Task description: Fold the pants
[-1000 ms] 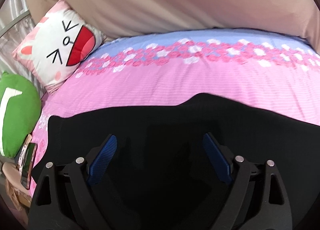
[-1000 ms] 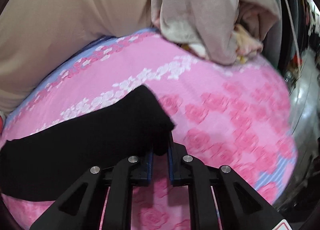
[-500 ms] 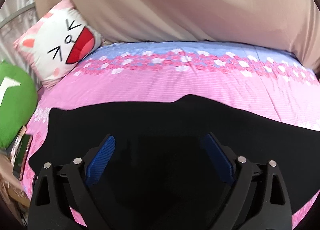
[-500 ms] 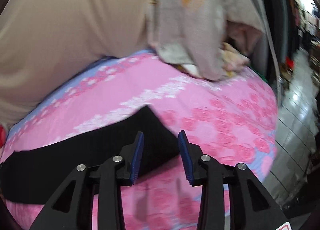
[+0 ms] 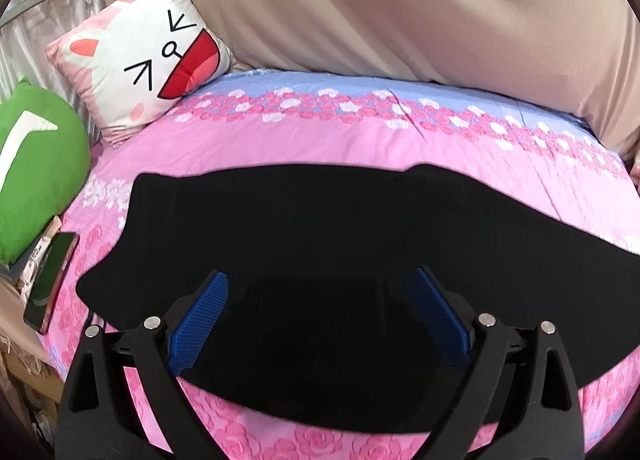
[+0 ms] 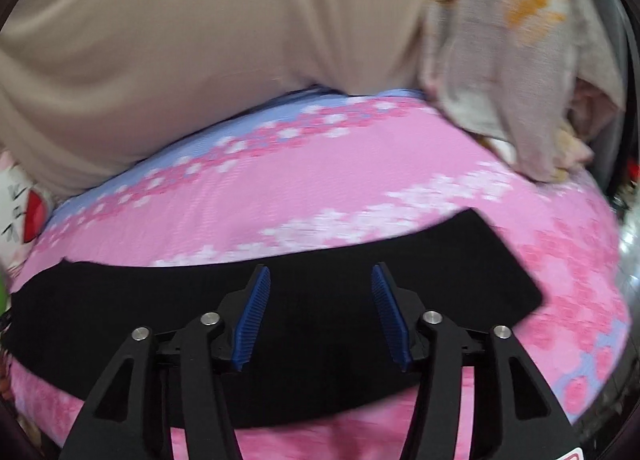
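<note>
Black pants (image 5: 320, 228) lie flat in a long band across the pink flowered bedspread (image 5: 360, 140). Over their near edge hovers my left gripper (image 5: 320, 284), open wide, with nothing pinched between its blue pads (image 5: 200, 316). In the right wrist view the same pants (image 6: 460, 276) stretch from the left edge to a squared end at the right. My right gripper (image 6: 320, 280) hangs above the middle of them, its jaws opening, pads (image 6: 252, 316) clear of the cloth.
A cat-face pillow (image 5: 144, 64) and a green cushion (image 5: 36, 188) sit at the left. A phone (image 5: 50, 276) lies by the bed's left edge. A beige sheet (image 5: 400, 12) hangs behind. Crumpled pale bedding (image 6: 520, 60) is piled at the far right corner.
My right gripper let go of the pants' end, opened, and drew back over their middle. The left gripper pulled back, so more of the pants and bed shows.
</note>
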Demonstrator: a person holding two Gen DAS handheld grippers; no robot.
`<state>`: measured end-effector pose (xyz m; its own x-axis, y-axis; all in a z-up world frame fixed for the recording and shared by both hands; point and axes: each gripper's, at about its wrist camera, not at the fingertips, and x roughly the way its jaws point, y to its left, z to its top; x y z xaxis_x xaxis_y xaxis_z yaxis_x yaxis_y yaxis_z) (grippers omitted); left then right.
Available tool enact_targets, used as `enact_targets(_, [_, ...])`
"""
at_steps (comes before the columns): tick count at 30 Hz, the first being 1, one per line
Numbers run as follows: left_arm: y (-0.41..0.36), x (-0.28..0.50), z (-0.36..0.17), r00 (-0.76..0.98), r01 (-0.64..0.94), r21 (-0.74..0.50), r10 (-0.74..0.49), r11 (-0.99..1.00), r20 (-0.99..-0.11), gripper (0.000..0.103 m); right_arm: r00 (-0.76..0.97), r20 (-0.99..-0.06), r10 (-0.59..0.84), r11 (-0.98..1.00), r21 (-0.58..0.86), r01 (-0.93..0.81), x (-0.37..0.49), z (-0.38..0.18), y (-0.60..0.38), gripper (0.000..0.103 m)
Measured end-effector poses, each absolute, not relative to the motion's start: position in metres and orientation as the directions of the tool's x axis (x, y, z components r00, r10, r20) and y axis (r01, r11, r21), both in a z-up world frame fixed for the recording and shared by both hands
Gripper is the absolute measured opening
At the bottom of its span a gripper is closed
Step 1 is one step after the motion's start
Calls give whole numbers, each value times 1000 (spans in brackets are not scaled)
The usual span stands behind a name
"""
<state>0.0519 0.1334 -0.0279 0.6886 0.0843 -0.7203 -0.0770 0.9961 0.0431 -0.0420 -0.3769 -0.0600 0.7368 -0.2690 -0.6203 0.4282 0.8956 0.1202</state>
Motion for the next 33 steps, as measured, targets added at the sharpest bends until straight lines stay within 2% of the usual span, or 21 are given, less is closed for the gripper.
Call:
enact_targets(5, [112,42,-32,673,-44,18,43,999,-738,91,644,-642,-416,797,84,598,-91,-75,-446,67])
enact_targets(8, [87,41,-30,674,-13,25,27,1000,-738,91,650,-663,-370,779,159,606,-100,-88,-476,67])
enact_targets(17, [14,29,-17,692,94,87,-2,992,-721,92,674,-689,-267,790,244,562,-88,-114,-493,67])
enact_targets(23, [-12,27,-18,703,100,165,48,981,-710,93,700,-676,-231,793,286,537,-82,-119,-496,68])
enact_targets(26, [-17,29,-22,691,103,169,52,980,-721,93,698,-675,-239,789,285,545,-80,-119,-497,55])
enact_targets(27, [-17,30,-23,689,101,173,57,980,-723,93,699,-675,-238,784,291,548,-80,-119,-497,40])
enact_targets(28, [-17,31,-24,685,96,178,65,979,-726,93,707,-676,-208,782,318,535,-80,-120,-498,31])
enact_targets(33, [-9,35,-33,663,80,172,76,982,-745,93,719,-672,-179,774,354,524,-77,-118,-493,20])
